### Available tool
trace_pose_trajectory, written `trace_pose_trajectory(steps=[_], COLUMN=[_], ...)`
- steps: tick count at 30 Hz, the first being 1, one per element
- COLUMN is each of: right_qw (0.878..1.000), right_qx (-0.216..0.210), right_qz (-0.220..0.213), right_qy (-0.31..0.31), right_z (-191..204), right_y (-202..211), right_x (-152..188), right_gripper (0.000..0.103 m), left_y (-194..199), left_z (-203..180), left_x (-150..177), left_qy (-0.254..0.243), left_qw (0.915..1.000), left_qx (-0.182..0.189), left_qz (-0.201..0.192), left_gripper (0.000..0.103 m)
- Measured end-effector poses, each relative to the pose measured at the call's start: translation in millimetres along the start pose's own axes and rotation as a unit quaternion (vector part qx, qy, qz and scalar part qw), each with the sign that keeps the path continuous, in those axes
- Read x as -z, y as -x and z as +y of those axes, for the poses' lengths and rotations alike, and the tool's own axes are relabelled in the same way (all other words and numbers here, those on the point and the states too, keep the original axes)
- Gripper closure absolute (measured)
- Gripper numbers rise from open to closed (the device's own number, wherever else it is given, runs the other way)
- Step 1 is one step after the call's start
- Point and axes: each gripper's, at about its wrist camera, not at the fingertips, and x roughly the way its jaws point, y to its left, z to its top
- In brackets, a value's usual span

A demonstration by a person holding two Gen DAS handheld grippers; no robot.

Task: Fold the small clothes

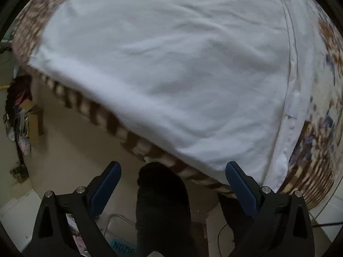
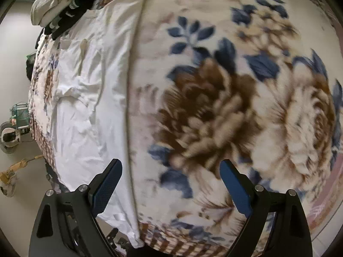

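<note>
Nearest the left wrist camera, the left tongs (image 1: 173,172) are standing wide apart and gripping nothing, hanging just off the bed's near edge over a dark fuzzy slipper-like shape (image 1: 163,205), which I take to be the person's foot. Beyond them a white garment (image 1: 163,68) is lying spread nearly flat across the floral blanket (image 1: 321,145), its lower fold running along the bed's brown-striped border (image 1: 94,111). A seamed hem is running down its right side. Laid out smooth like this, it is probably waiting for a first fold, and the tongs seem to be lining up on its near corner. Clutter is sitting blurred on the floor (image 1: 64,150) at far left.

From the right wrist camera, the right tongs (image 2: 171,170) are likewise parted and empty, hovering over the blanket's big brown flower (image 2: 210,111), with their left finger (image 2: 107,188) above the white garment (image 2: 85,98) and its long straight edge passing between the two. That placement suggests they are reaching for this side edge. A pile of other clothes (image 2: 57,6), pale and black, is waiting at the bed's far corner, kept apart from the working area.
</note>
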Motion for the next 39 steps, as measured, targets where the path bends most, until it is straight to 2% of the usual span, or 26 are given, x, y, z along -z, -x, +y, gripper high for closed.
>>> trace_pose_trajectory(steps=[2,5,10,13,15,17,20,22,23,24,25,26,27,32,38,39], right_qw=[1.000,1.000,0.997,0.994,0.992,0.990,0.989,0.987,0.987,0.988,0.988,0.988,0.988,0.989,0.991,0.991], right_qx=[-0.006,-0.020,-0.054,-0.070,-0.078,-0.101,-0.124,-0.131,-0.133,-0.129,-0.122,-0.120,-0.118,-0.099,-0.049,-0.042], right_qz=[-0.003,-0.011,-0.043,-0.077,-0.094,-0.094,-0.083,-0.089,-0.092,-0.090,-0.091,-0.094,-0.097,-0.104,-0.113,-0.116], right_qy=[0.002,0.008,0.022,0.035,0.033,0.029,0.020,0.010,0.008,0.006,0.004,0.005,0.008,0.021,0.047,0.048], right_z=[5,13,22,27,28,32,39,44,52,55,60,68,72,99,150,160], right_y=[-1,-2,-12,-22,-26,-36,-50,-55,-59,-60,-59,-58,-52,-19,16,19], right_x=[-9,-27,-83,-124,-146,-171,-198,-209,-210,-213,-215,-215,-213,-207,-204,-205], right_gripper=[0.009,0.009,0.009,0.010,0.016,0.018,0.019,0.041,0.077,0.095,0.095,0.095,0.097,0.098,0.099,0.099], left_y=[17,31,1,-11,-13,-14,-25,-25,-21,-16,-9,-3,4,38,82,85], left_z=[-11,-54,-126,-145,-149,-150,-121,-107,-100,-92,-83,-76,-64,-11,74,74], left_x=[1,-4,-13,-18,-20,-21,-9,-1,0,1,1,2,-1,-7,-18,-23], left_qy=[0.000,-0.040,-0.106,-0.123,-0.127,-0.129,-0.130,-0.126,-0.122,-0.118,-0.113,-0.107,-0.097,-0.055,0.013,0.020], left_qw=[0.9996,0.9967,0.9913,0.9891,0.9880,0.9872,0.9855,0.9838,0.9828,0.9819,0.9813,0.9808,0.9803,0.9770,0.9703,0.9697], left_qx=[0.014,0.042,0.036,0.017,0.015,0.018,0.027,0.041,0.051,0.061,0.067,0.079,0.095,0.129,0.170,0.174], left_qz=[-0.026,-0.057,-0.069,-0.080,-0.087,-0.092,-0.105,-0.121,-0.129,-0.135,-0.141,-0.142,-0.143,-0.161,-0.171,-0.171], left_gripper=[0.003,0.003,0.003,0.003,0.003,0.003,0.004,0.013,0.034,0.067,0.087,0.099,0.099,0.099,0.099,0.099])
